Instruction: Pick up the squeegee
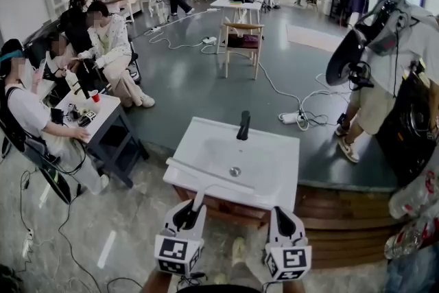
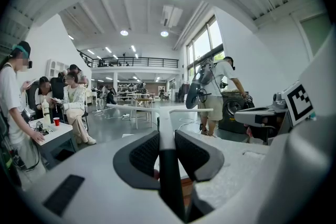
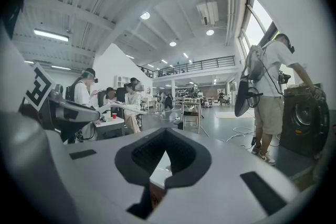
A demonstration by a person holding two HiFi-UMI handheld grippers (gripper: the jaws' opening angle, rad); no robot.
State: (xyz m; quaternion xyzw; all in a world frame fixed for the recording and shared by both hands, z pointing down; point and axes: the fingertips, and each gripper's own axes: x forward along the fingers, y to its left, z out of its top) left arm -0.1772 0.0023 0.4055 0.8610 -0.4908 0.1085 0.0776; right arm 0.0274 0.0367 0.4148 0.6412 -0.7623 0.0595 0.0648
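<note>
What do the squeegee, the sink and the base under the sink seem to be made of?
Squeegee: probably plastic, with a smooth white crossbar and upper handle and a matte black lower handle.
Sink: likely glazed ceramic or a similar cast material, since it is white, smooth and slightly glossy.
Base: wood, as it shows brown horizontal boards with visible seams.

— Where is there room to reach?
— Over the sink [image 1: 206, 142]. Its bowl is open in the middle. The floor [image 1: 185, 79] behind it is wide open too.
— What is in the way?
— The tap [image 1: 243, 125] stands at the back rim. The squeegee [image 1: 198, 197] bar lies over the left front corner. A desk [image 1: 103, 121] is on the left, and a person [image 1: 384, 103] with a fan [image 1: 343, 57] is on the right.
</note>
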